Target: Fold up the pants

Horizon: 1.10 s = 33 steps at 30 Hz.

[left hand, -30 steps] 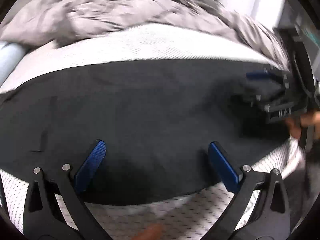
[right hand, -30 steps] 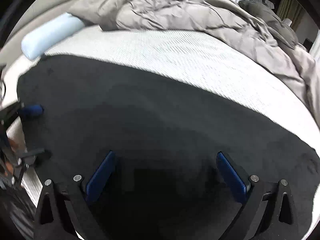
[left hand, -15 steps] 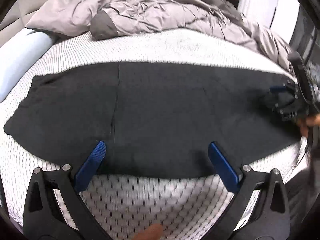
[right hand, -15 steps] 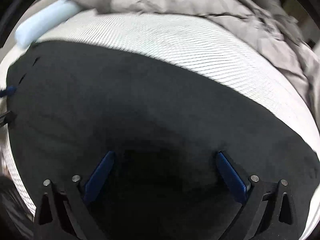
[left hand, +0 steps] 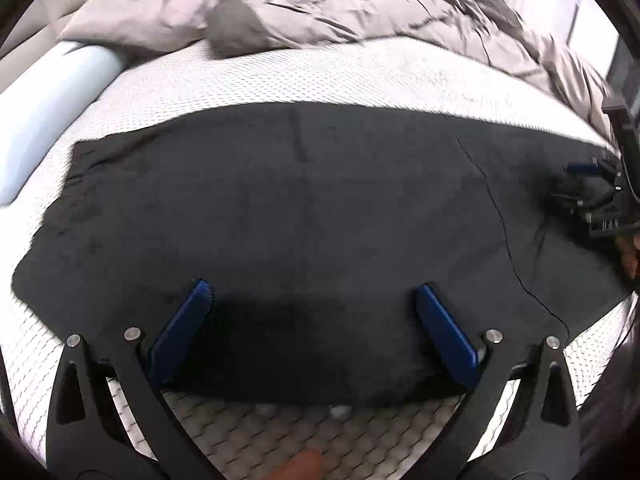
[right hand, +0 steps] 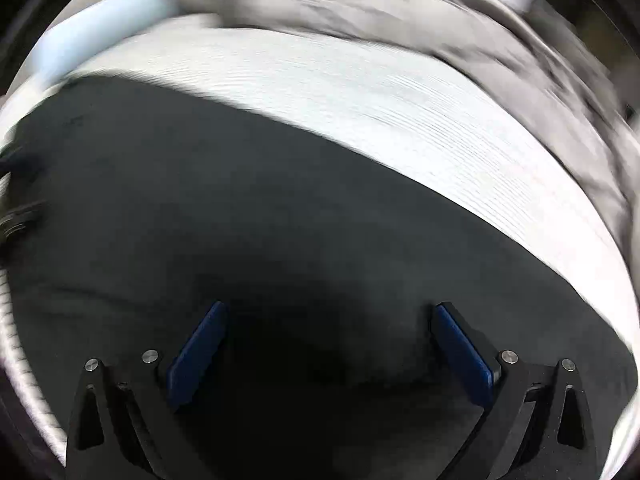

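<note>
Black pants [left hand: 304, 208] lie flat across the white mattress [left hand: 320, 76], long side running left to right. My left gripper [left hand: 312, 300] is open and empty, just above the pants' near edge. My right gripper [right hand: 328, 316] is open and empty, low over the dark cloth [right hand: 240, 220]; it also shows in the left wrist view [left hand: 592, 196] over the pants' right end. The right wrist view is blurred. The left gripper shows faintly at that view's left edge [right hand: 16, 200].
A rumpled grey duvet [left hand: 320, 4] is heaped along the far side of the bed. A pale blue bolster [left hand: 44, 108] lies at the far left. The mattress's near edge [left hand: 304, 432] runs under my left gripper.
The left gripper pulled back and up, showing the whole pants, then eased forward over the near edge. The right gripper stays open and keeps swinging over the cloth.
</note>
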Tool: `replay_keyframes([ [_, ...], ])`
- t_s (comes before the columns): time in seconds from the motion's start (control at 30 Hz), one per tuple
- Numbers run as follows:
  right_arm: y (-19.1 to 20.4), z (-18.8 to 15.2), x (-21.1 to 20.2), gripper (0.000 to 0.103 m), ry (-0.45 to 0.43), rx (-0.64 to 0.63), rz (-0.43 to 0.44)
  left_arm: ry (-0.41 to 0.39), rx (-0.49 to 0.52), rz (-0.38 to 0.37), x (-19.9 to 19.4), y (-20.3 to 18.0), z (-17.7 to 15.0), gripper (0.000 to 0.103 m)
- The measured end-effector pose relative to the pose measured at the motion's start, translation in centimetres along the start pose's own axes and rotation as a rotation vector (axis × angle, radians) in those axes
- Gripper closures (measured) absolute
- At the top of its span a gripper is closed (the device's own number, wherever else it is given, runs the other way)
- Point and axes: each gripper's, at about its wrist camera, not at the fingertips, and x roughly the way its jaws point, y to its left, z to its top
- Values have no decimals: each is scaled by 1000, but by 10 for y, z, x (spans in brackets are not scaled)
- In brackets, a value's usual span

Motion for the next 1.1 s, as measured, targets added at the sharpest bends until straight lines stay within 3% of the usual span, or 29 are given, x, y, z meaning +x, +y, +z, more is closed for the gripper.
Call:
replay_keyframes([
  [0.07,-15,6,-3,1,3,96,34,-10,-33,-2,-8,6,8,1],
  [0.13,1,17,-14,1,-48,68,84,-38,-57,-46,-16,2,21,1],
  [0.17,20,26,-20,1,-84,29,158,-39,-49,-48,-12,-2,31,1],
  [0.33,110,61,-10,1,-111,-123,315,56,-75,16,28,3,46,7],
  [0.4,135,66,4,1,-94,-192,271,37,-45,10,26,8,40,10],
  [0.47,126,73,9,1,-100,-185,241,27,-43,28,18,17,33,10],
  [0.53,87,81,16,0,-97,-94,114,11,-73,39,9,36,20,10],
  [0.57,61,85,22,0,-84,-3,107,6,-96,37,6,47,14,10],
  [0.63,37,88,30,0,-55,116,-16,-21,-157,-27,1,69,11,12],
  [0.67,27,89,28,1,-61,161,-21,-35,-181,-36,-5,74,9,13],
  [0.73,30,93,20,10,-76,168,61,-52,-198,-54,-16,76,12,18],
  [0.83,72,95,-3,10,-147,44,160,-110,-186,-36,-22,74,26,18],
  [0.9,102,95,-12,10,-155,-31,277,-93,-232,-14,-13,82,33,20],
  [0.97,139,86,-12,10,-142,-115,377,-60,-274,-1,0,92,30,28],
  [1.0,149,83,-5,10,-125,-165,358,-40,-284,28,9,99,27,44],
  [1.1,144,67,1,10,-126,-184,214,-57,-257,42,10,108,16,52],
])
